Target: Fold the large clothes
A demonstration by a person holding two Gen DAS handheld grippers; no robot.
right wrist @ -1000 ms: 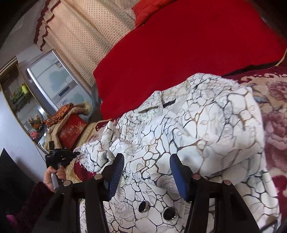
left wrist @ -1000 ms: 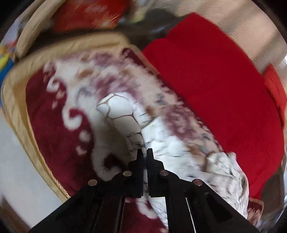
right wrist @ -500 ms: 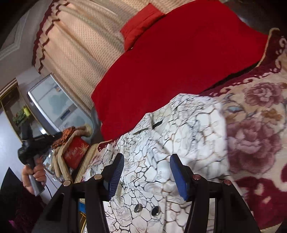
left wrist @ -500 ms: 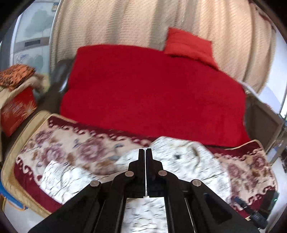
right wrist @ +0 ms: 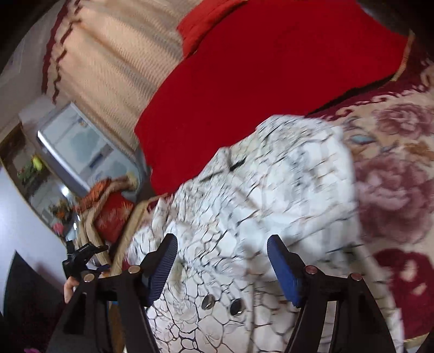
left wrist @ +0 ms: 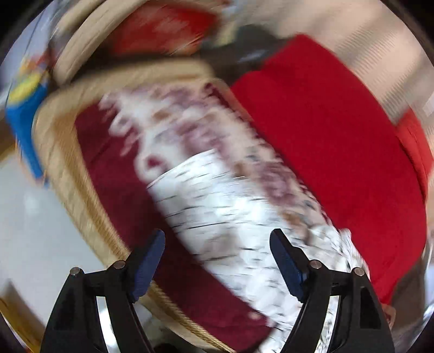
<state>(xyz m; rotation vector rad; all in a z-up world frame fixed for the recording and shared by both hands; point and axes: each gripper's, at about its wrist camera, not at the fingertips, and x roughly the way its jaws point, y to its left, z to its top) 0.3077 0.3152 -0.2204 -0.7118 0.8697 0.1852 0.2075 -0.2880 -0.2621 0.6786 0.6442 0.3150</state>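
Left wrist view, heavily smeared: I see my left gripper (left wrist: 217, 260) at the bottom of the frame, its jaws opening wide, both blue pads (left wrist: 147, 267) clear of any cloth and nothing pinched between them. Beyond the fingers, running from the middle of the frame down toward the lower right, lies the white crackle-print garment (left wrist: 217, 214); it sits on the floral blanket (left wrist: 108, 173), dark red and cream, whose tan corded edge curves down the left side. Upper right: a plain red cover (left wrist: 339, 152) beside the blanket. Upper left: a blurred blue and yellow item, which I cannot identify. Right wrist view, sharper: my right gripper (right wrist: 222, 268) at the bottom centre, its jaws opening too; the garment (right wrist: 271, 190) spreads beneath and beyond the fingers, but the pads (right wrist: 284, 274) stand apart from the cloth and press on nothing that I can see. Two round metal snaps (right wrist: 208, 302) show on the garment between the fingers, low in the frame. The garment fills the centre, with the floral blanket (right wrist: 393, 176) to its right and the red cover (right wrist: 271, 68) above it. A red cushion (right wrist: 203, 24) rests at the top, against cream curtains (right wrist: 108, 68) at upper left. Far lower left: a hand (right wrist: 69, 289) holding the other gripper (right wrist: 81, 255), small; from here I cannot tell how its jaws stand.
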